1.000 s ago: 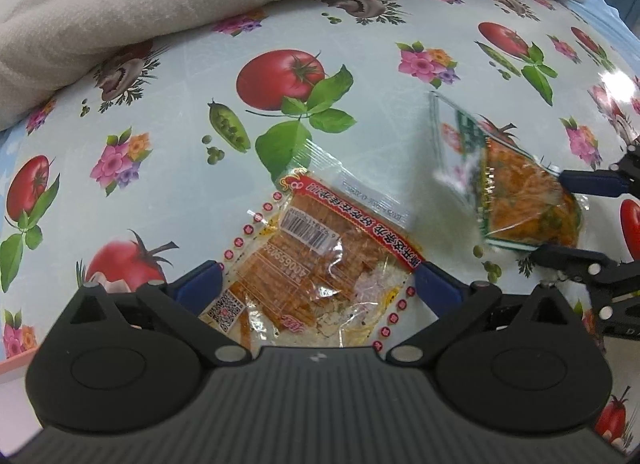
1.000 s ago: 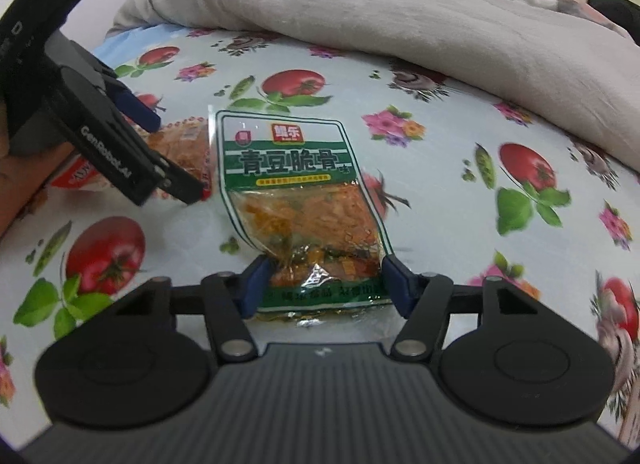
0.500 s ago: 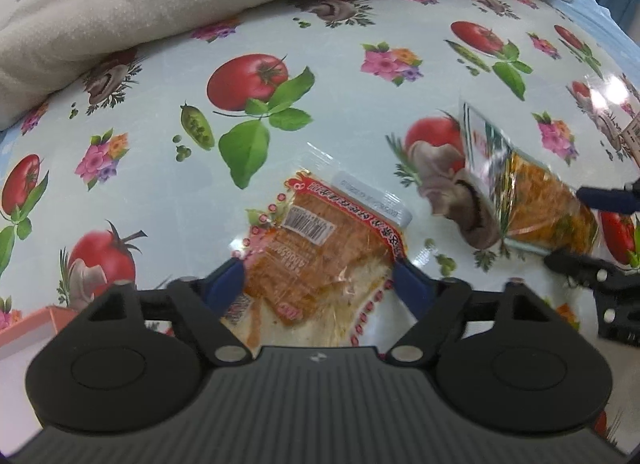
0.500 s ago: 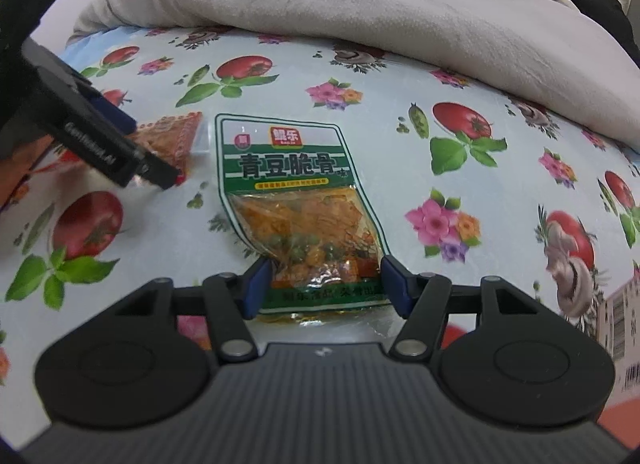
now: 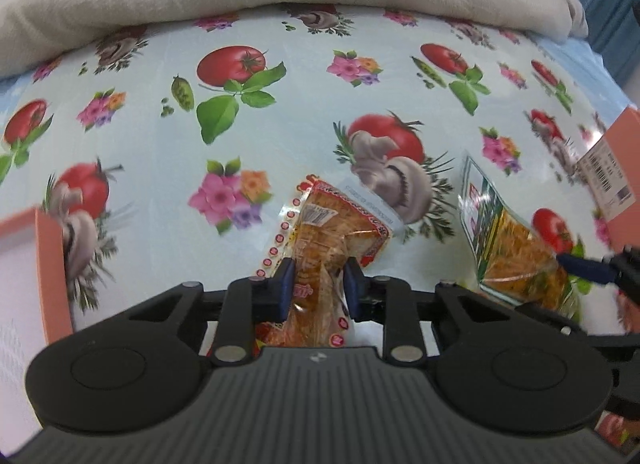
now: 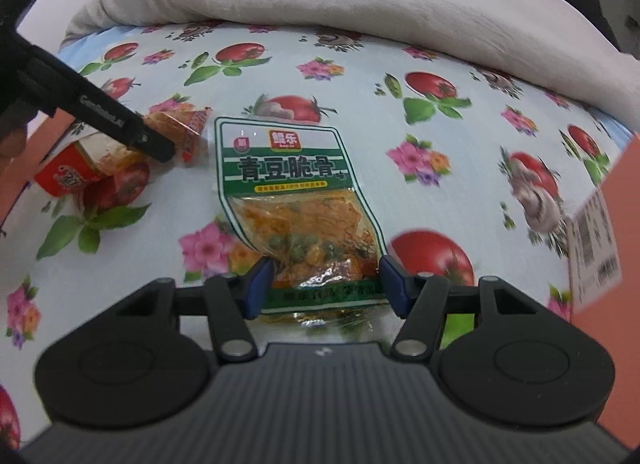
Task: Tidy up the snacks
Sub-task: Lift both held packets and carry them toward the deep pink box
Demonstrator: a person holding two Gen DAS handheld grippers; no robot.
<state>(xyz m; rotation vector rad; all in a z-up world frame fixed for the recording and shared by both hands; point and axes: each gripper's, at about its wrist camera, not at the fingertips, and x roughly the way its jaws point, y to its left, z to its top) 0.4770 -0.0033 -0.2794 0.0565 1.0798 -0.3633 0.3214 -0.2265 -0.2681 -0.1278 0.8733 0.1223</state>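
Note:
My left gripper (image 5: 318,284) is shut on a clear red-trimmed snack packet (image 5: 332,232) with orange strips inside, crumpling it between the blue pads above the tomato-print tablecloth (image 5: 280,123). The same packet shows in the right wrist view (image 6: 176,131), held by the left gripper. My right gripper (image 6: 324,284) is shut on the lower end of a green-labelled snack bag (image 6: 296,199) of orange pieces and peas. That bag also shows at the right of the left wrist view (image 5: 508,248).
An orange box wall (image 5: 52,264) stands at the left edge of the left wrist view. Another orange box with a barcode label (image 6: 600,232) stands at the right. A beige blanket (image 6: 360,7) lies bunched along the far side of the cloth.
My left gripper has closed on the red-trimmed packet, squeezing it narrow. Both grippers have pulled back with their packets, bringing the orange boxes into view at the sides.

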